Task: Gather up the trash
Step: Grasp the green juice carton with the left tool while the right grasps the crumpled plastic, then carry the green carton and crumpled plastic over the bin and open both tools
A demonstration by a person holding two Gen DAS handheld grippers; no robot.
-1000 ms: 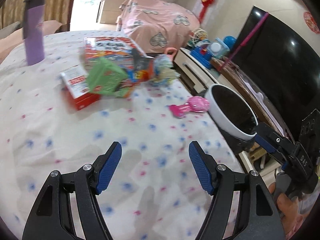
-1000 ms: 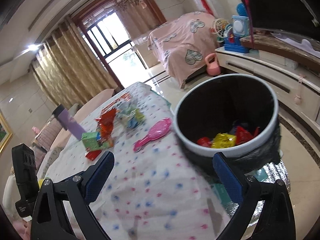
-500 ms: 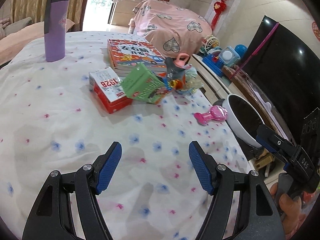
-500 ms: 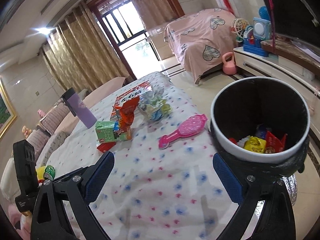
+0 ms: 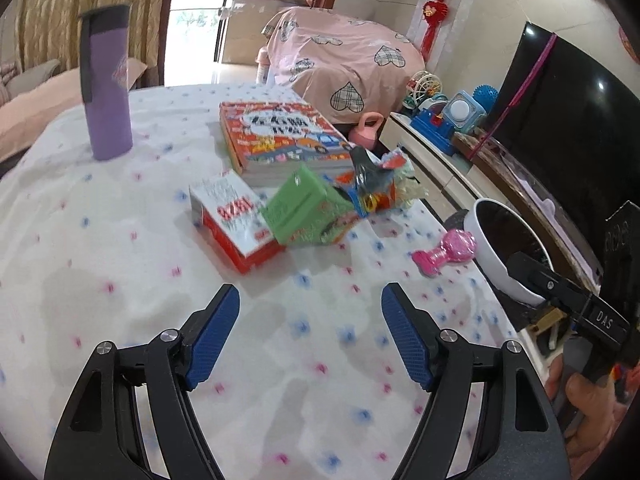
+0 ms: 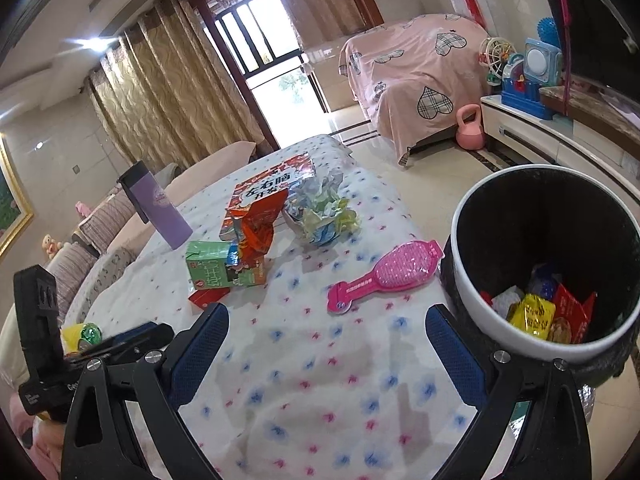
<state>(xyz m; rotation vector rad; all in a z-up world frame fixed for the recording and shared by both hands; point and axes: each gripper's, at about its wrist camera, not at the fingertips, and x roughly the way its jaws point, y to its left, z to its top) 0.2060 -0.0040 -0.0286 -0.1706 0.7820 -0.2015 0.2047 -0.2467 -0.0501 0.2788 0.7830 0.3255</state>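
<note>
- Hovering above a table draped in a white cloth (image 5: pixel 120 240) dotted with pink and blue flowers, the left gripper (image 5: pixel 310 334) hangs with its blue-padded jaws spread wide and nothing between them.
- The right gripper (image 6: pixel 326 350) is likewise spread wide and empty over the same cloth, near the table's edge.
- The trash sits clustered mid-table: a green carton (image 5: pixel 304 210) lies tilted against a red and white box (image 5: pixel 236 220), with an orange snack wrapper (image 6: pixel 256 228) standing crumpled just beside the carton.
- A wad of crumpled paper (image 6: pixel 322 216) lies close by, at the near corner of a colourful book (image 5: pixel 280 136) that rests flat on the cloth.
- A pink hairbrush (image 6: pixel 384 276) lies between the cluster and the table's edge, apart from the litter.
- A white-rimmed bin (image 6: pixel 472 292) with a black liner stands on the floor just beside the table, close to the right gripper; yellow and red wrappers (image 6: pixel 548 318) lie at its bottom.
- A purple tumbler (image 5: pixel 106 84) with a black lid stands upright on the far side of the table, well apart from the trash.
</note>
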